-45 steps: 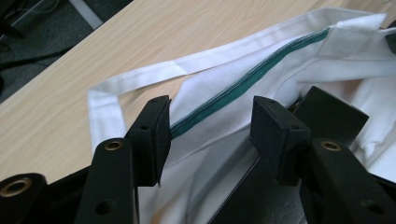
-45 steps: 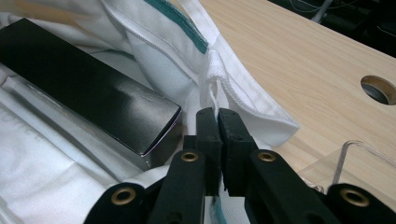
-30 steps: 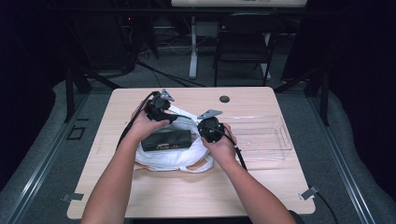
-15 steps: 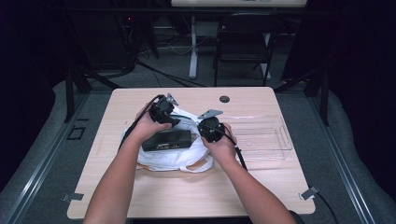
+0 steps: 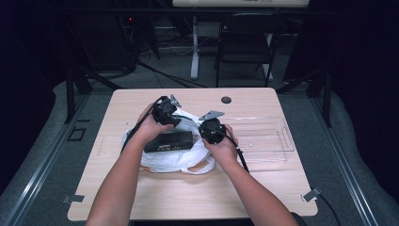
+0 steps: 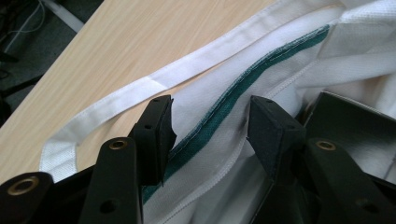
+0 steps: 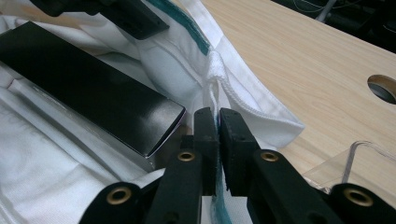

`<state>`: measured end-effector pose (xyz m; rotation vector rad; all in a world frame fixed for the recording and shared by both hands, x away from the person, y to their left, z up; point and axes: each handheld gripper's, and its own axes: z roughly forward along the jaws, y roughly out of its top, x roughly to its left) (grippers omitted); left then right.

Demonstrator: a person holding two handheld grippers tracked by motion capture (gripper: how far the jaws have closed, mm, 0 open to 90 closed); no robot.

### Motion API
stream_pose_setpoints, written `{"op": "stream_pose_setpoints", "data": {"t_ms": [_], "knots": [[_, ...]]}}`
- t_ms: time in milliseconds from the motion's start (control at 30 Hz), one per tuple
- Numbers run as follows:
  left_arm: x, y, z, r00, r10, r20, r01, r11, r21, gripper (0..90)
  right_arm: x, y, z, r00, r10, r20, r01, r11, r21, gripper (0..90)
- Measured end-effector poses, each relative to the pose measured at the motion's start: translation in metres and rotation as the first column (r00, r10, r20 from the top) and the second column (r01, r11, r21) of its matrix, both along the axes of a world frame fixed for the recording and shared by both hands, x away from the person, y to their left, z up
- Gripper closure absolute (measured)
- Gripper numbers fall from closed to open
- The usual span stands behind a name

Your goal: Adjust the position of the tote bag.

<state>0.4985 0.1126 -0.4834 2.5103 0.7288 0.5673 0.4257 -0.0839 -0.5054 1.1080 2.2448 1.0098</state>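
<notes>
A white cloth bag (image 5: 164,162) with a green-trimmed rim lies on the wooden table (image 5: 263,188). A black box (image 5: 168,141) lies in its mouth. My left gripper (image 5: 171,117) is at the bag's far edge. Its jaws stand open (image 6: 210,119) astride the green trim (image 6: 243,86) and have just been closing, with the pads not pressing the cloth. My right gripper (image 5: 207,129) is shut (image 7: 218,116) on a fold of the bag's rim (image 7: 215,70), right beside the black box (image 7: 84,88).
A clear plastic tray (image 5: 263,136) sits just right of the bag, close to my right hand. A round cable hole (image 5: 226,100) is in the table's far edge. The bag's white strap (image 6: 187,70) trails on the wood. A chair (image 5: 244,42) stands beyond the table.
My left gripper has shifted slightly to the right along the bag's far edge, closer to the right gripper. The right hand and the box have stayed put.
</notes>
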Motion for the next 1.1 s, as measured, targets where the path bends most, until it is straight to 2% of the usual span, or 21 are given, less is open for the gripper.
{"op": "stream_pose_setpoints", "data": {"t_ms": [33,100,267,367,567,600,833,900,1100], "knots": [[0.0,-0.001,-0.002,0.9999,0.009,0.008,-0.009,0.9999,-0.009,51.1,0.0,0.0,0.0,1.0,0.001,0.0,-0.001,1.0,0.001,85.0],[0.001,-0.002,-0.003,0.9998,0.01,0.019,-0.01,0.9999,0.002,52.7,0.0,0.001,0.0,1.0,0.0,0.001,0.0,1.0,0.003,84.5],[0.004,-0.003,-0.005,0.9995,0.02,0.024,-0.02,0.9998,-0.004,57.2,-0.001,0.0,0.0,1.0,0.004,0.004,-0.004,1.0,0.005,83.2],[0.006,-0.003,-0.007,0.9994,0.031,0.013,-0.031,0.9995,-0.008,58.6,-0.001,-0.001,0.001,0.9999,0.01,-0.003,-0.01,1.0,0.005,80.8],[0.01,-0.006,-0.011,0.9991,0.041,0.011,-0.041,0.9992,0.003,59.0,-0.006,-0.002,0.005,0.9997,0.019,0.016,-0.019,0.999,0.027,76.8],[0.011,-0.007,-0.013,0.9987,0.047,0.02,-0.047,0.9989,-0.005,59.1,-0.008,-0.001,0.006,0.9995,0.019,0.023,-0.02,0.999,0.033,76.5],[0.016,-0.008,-0.016,0.9985,0.055,-0.005,-0.055,0.9985,-0.001,60.6,-0.017,-0.002,0.015,0.9979,0.049,0.043,-0.051,0.997,0.051,74.7],[0.018,-0.009,-0.017,0.998,0.063,-0.012,-0.063,0.998,0.001,60.7,-0.02,-0.002,0.016,0.9973,0.053,0.05,-0.055,0.998,0.042,74.5],[0.022,-0.011,-0.02,0.9973,0.071,-0.022,-0.071,0.9975,0.008,61.8,-0.024,-0.006,0.016,0.9971,0.048,0.058,-0.051,0.998,0.047,72.1]]}}
